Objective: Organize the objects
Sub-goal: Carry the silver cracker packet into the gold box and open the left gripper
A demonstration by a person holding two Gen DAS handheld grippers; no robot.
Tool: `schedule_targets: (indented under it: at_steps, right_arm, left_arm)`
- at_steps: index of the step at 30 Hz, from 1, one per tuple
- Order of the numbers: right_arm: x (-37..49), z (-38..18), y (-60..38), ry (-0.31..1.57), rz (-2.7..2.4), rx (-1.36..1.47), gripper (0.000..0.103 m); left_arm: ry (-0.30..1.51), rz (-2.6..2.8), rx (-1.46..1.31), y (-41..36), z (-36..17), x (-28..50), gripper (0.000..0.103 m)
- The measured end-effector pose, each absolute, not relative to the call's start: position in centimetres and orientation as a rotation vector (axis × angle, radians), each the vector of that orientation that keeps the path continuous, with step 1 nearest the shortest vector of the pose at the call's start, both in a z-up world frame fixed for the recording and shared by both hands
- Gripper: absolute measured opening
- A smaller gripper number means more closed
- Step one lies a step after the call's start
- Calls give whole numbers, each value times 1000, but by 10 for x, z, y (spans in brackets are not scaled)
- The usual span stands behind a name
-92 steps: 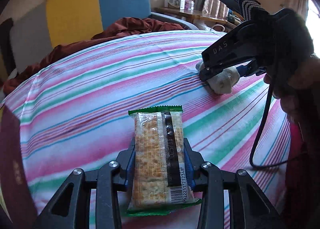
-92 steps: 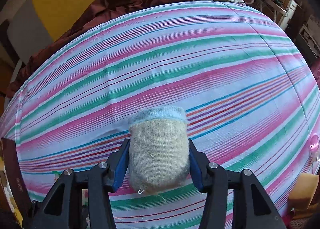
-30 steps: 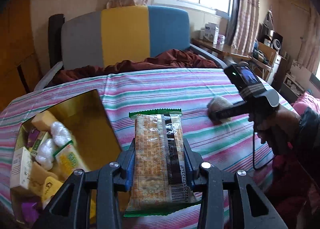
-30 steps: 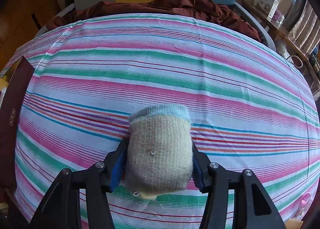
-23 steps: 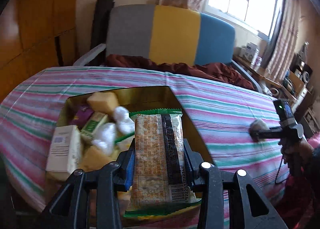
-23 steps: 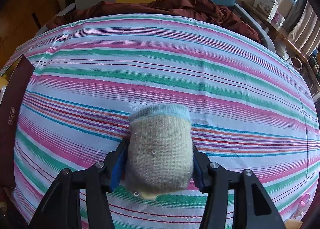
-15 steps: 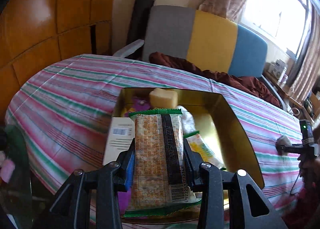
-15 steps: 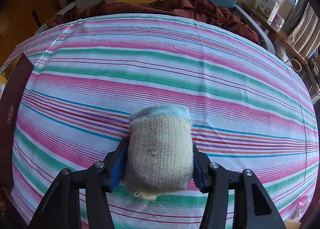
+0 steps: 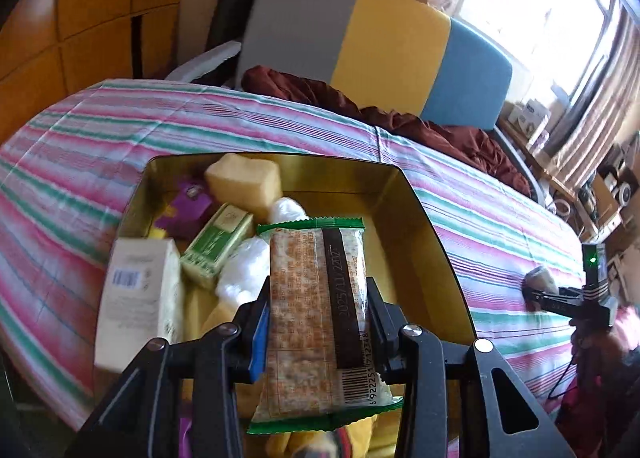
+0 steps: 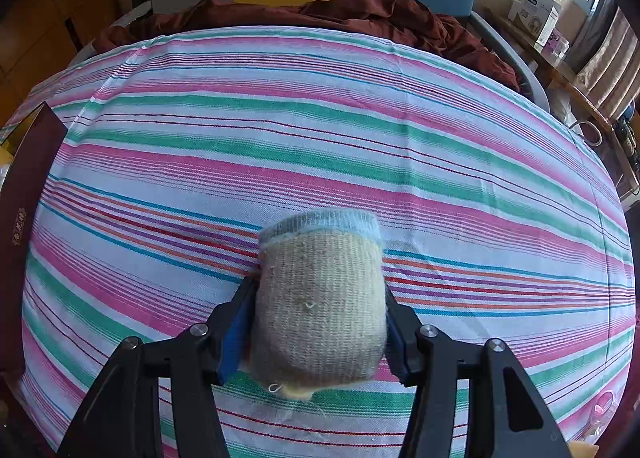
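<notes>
The left gripper (image 9: 318, 322) clamps a cracker packet (image 9: 320, 318) above the gold box (image 9: 424, 234). The right gripper (image 10: 316, 322), well right of that box, squeezes a rolled sock (image 10: 320, 298).

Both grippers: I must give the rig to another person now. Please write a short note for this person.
Left gripper: shut on the cracker packet, held over the open gold box.
Right gripper: shut on the rolled sock, over the striped cloth.
Done: carton, green packet and other small items lie in the box.
Left: release the crackers into the box, then put the sock away, probably in the box too.
</notes>
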State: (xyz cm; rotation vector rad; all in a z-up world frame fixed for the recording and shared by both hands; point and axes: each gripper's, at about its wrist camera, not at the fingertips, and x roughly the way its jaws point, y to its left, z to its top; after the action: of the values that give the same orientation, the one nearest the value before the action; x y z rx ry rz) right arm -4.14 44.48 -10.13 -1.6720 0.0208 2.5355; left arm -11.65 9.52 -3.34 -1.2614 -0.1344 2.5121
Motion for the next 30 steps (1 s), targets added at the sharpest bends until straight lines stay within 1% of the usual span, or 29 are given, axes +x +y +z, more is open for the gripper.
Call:
schedule_targets:
  at_steps: [5, 7, 11, 16, 19, 21, 22, 24, 28, 30]
  right_arm:
    - [-43, -103, 446, 9, 2534, -1673, 56]
    - [-43, -103, 446, 4, 2534, -1673, 56]
    - [-43, -103, 447, -10, 2535, -1676, 56]
    - [-45, -104, 448, -12, 2533, -1675, 57]
    - [-46, -104, 450, -13, 2532, -1676, 57]
    - [-45, -104, 449, -12, 2528, -1674, 59]
    - [-45, -103, 449, -9, 2525, -1674, 61]
    - [-40, -101, 447, -1, 2519, -1674, 64]
    - [-39, -100, 447, 0, 2518, -1672, 64]
    - [-41, -100, 448, 3, 2517, -1672, 64]
  left_arm:
    - [-19, 2457, -1312, 128, -42, -152, 41]
    - [-4, 2418, -1360, 139, -49, -168, 41]
    - [-28, 2358, -1494, 150, -68, -196, 41]
    - [11, 2352, -1540, 161, -79, -213, 41]
    - [29, 2354, -1550, 164, -83, -217, 45]
    - [14, 2360, -1532, 163, -79, -215, 50]
    - [5, 2360, -1515, 161, -76, -213, 55]
    - [17, 2386, -1468, 157, -66, -203, 56]
    - [52, 2462, -1344, 145, -43, -173, 57]
    - [89, 2529, -1251, 138, -31, -151, 59]
